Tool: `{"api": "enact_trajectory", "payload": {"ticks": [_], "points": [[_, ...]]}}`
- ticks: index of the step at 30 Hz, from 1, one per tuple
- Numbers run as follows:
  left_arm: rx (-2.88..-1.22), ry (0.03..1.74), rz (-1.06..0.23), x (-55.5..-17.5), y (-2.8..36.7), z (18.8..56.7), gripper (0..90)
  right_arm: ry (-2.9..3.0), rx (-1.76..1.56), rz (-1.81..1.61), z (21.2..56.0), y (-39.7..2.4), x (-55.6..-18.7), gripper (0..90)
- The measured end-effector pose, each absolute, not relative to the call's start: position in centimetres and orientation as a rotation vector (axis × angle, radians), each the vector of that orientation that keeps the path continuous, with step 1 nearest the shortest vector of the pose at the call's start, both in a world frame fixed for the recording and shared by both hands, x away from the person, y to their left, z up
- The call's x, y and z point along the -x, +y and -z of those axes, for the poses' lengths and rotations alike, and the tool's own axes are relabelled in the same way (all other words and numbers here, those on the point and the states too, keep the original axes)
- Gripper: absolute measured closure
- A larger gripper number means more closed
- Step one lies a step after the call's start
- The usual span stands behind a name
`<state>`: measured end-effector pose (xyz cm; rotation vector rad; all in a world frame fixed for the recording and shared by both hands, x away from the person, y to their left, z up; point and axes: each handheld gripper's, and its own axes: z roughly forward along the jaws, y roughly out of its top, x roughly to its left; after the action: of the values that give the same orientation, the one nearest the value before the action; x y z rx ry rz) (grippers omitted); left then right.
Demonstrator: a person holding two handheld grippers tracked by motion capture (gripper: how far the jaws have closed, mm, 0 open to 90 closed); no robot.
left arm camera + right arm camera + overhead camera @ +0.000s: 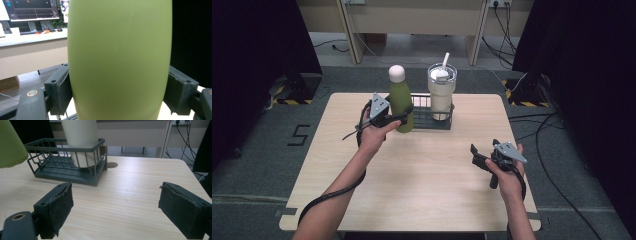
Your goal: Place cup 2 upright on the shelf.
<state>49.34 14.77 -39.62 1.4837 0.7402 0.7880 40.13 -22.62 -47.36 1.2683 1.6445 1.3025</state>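
Two grippers are at work over a pale wooden table (pixel 412 190). The left gripper (pixel 404 117) is clamped on a green bottle (pixel 401 105) with a white cap (pixel 396 73) — in the left gripper view its two black pads (pixel 62 92) press against the bottle's (pixel 120 60) sides, one on each flank, with the green body between them. In the high view the bottle stands upright near the table's far edge, just beside the left end of a dark wire basket (pixel 424 120); whether its base rests on the wood or hangs slightly above it cannot be told. In the right gripper view the bottle's (pixel 11 145) lower end appears above the tabletop to the basket's (pixel 62 167) left.

Inside the basket, at its right end, stands a cream tumbler (pixel 442 95) with a clear lid and a white straw (pixel 445 61).

Well apart from all this, the right gripper (pixel 477 155) is held low over the near right part of the table, its jaws spread wide with nothing between them — the right gripper view shows only bare wood in the gap, and the basket with the tumbler (pixel 81 142) farther off.
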Motion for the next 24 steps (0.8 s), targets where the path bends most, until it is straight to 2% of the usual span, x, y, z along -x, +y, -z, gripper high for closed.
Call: {"api": "enact_trajectory", "payload": {"ticks": [24], "points": [[-1.468, 0.756, -0.786, -50.7, 13.6, 38.5, 20.6, 1.633, -1.281, -1.302, 47.3, -22.9, -40.1, 12.6]]}}
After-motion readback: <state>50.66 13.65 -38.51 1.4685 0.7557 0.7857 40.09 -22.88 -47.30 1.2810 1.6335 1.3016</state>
